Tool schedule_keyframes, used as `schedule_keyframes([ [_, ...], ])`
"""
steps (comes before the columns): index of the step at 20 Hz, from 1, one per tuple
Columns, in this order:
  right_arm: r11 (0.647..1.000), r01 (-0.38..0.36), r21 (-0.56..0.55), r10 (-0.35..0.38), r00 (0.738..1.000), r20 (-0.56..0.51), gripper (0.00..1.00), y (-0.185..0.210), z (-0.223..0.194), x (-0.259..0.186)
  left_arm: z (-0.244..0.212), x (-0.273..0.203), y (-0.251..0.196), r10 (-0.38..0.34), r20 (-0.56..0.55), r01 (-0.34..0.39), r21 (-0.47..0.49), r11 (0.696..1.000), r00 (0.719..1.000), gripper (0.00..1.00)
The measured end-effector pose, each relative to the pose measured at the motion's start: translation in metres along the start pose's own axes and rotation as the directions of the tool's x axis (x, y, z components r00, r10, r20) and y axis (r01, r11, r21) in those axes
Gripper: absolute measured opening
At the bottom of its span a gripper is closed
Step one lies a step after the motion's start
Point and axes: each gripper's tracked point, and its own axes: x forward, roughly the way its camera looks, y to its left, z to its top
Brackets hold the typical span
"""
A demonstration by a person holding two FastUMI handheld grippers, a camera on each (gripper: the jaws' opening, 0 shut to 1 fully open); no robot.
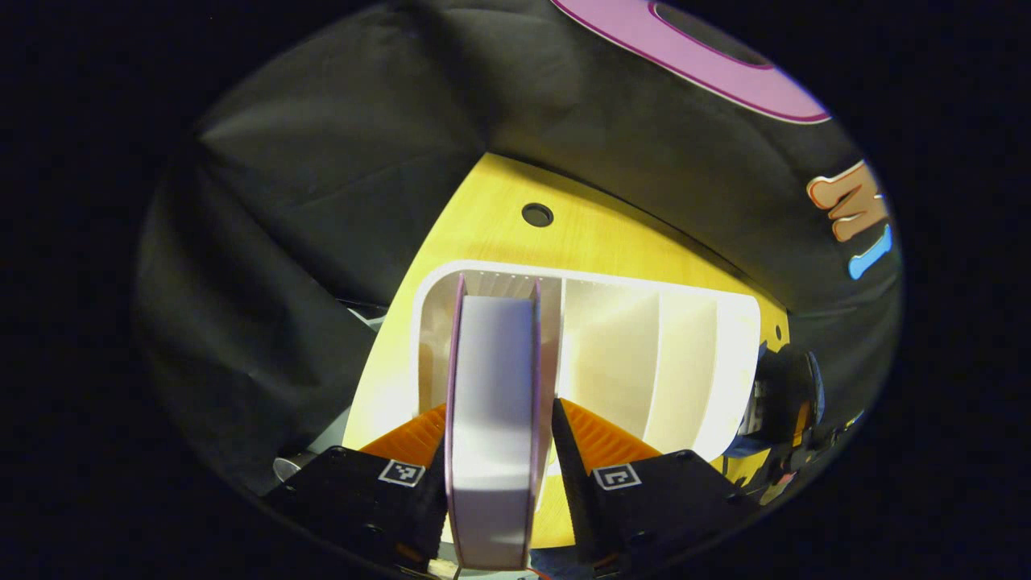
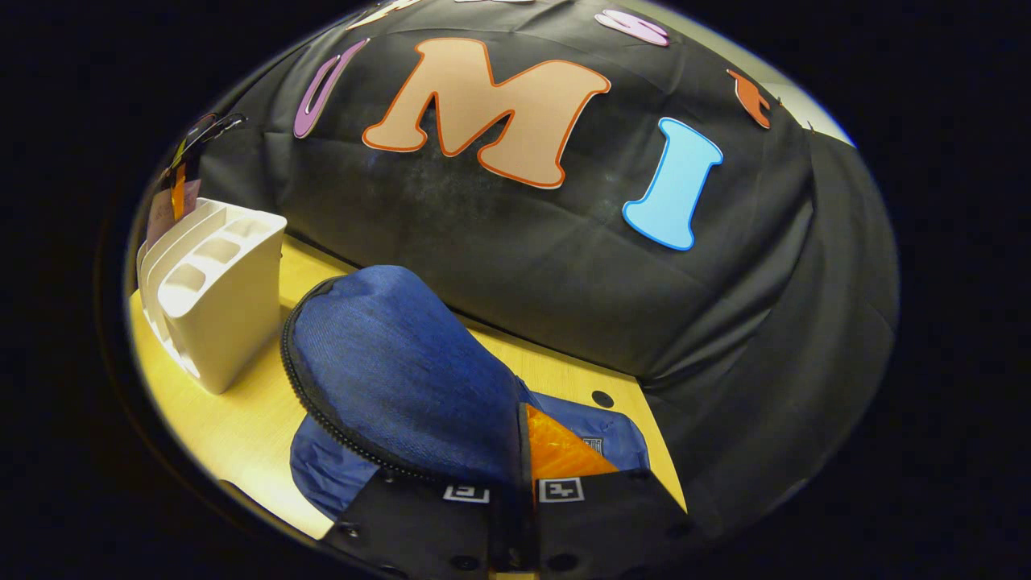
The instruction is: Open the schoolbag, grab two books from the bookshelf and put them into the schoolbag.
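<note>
A book [image 1: 493, 403] with a purple cover and white page edge stands upright between the fingers of my left gripper [image 1: 499, 419], which is shut on it. It hangs over the left slot of the white bookshelf [image 1: 644, 354]. In the right gripper view, my right gripper [image 2: 522, 435] is shut on the edge of the blue schoolbag's flap [image 2: 387, 370] and holds it raised. The zip runs open along the flap's rim, and the bag's lower part [image 2: 322, 475] lies on the table. The bookshelf [image 2: 217, 298] stands left of the bag, with the purple book [image 2: 165, 213] above it.
The yellow wooden table [image 1: 499, 234] has a round cable hole [image 1: 537, 214] behind the bookshelf and another hole [image 2: 602, 398] behind the bag. Black cloth walls close in the back and sides. The bookshelf's other slots hold nothing.
</note>
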Motion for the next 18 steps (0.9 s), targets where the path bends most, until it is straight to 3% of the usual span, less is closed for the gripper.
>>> schedule_keyframes([
  [1,1.000,-0.001,-0.001,0.001,1.000,-0.001,0.07,0.002,0.000,0.000,0.002,0.002,-0.002,-0.010,-0.003,0.010,0.001,1.000,1.000,0.66],
  [6,1.000,0.000,-0.011,0.000,1.000,-0.004,0.07,0.003,0.000,0.001,0.001,0.003,-0.003,0.005,-0.033,-0.004,0.016,1.000,0.999,0.53],
  [11,1.000,0.002,-0.010,-0.003,1.000,-0.003,0.07,0.002,0.000,0.000,0.001,0.001,-0.005,0.095,-0.063,-0.093,0.038,0.995,0.993,0.40],
  [18,1.000,-0.003,-0.005,0.003,1.000,0.007,0.07,-0.001,0.002,-0.001,-0.012,-0.047,-0.006,0.143,-0.108,-0.148,-0.037,0.988,0.984,0.39],
])
